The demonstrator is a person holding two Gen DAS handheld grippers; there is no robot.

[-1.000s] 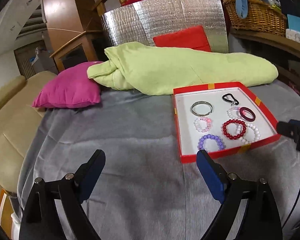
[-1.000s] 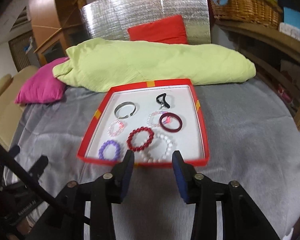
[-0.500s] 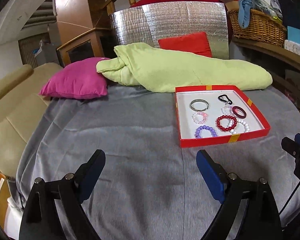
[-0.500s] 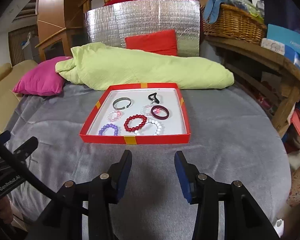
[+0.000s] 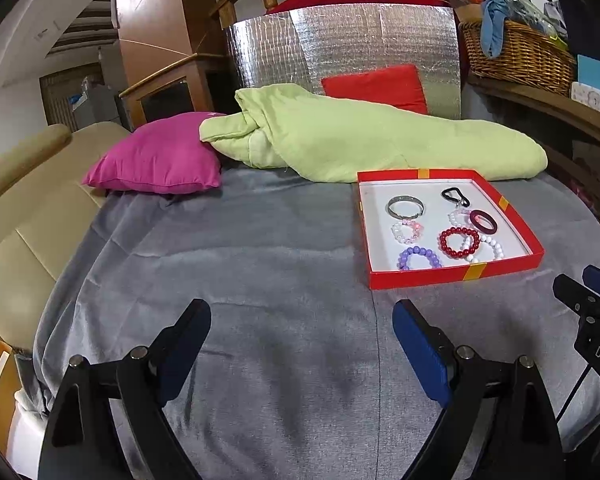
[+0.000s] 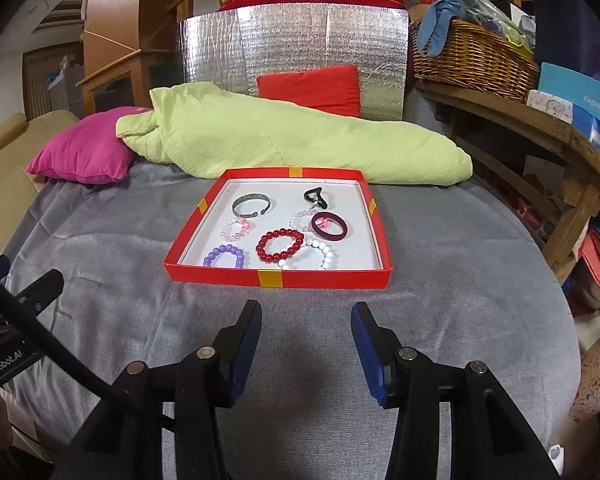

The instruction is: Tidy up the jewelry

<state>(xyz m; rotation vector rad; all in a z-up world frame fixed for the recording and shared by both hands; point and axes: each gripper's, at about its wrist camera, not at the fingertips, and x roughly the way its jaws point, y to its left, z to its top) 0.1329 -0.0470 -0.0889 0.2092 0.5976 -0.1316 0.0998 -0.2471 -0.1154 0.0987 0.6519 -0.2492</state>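
The right claw (image 6: 305,330) hangs over bare grey cloth (image 6: 440,280) with its jaws partway apart and nothing between them, aimed at the near wall of the red tray (image 6: 278,278). The left claw (image 5: 302,332) is spread wide and also empty, off to the tray's left. All the jewelry lies inside the tray: a silver bangle (image 6: 251,205) and a black clip (image 6: 315,196) at the back, a dark red ring-shaped band (image 6: 330,226) to the right, a red bead bracelet (image 6: 280,245) in the middle overlapping a white one (image 6: 320,254), a purple one (image 6: 224,257) front left. Judging by this, everything looks placed and the hands can rest. If the overlapping pair needs parting, come in over the wall from above, pinch one bead strand only, and lift gently so the neighbour does not drag.
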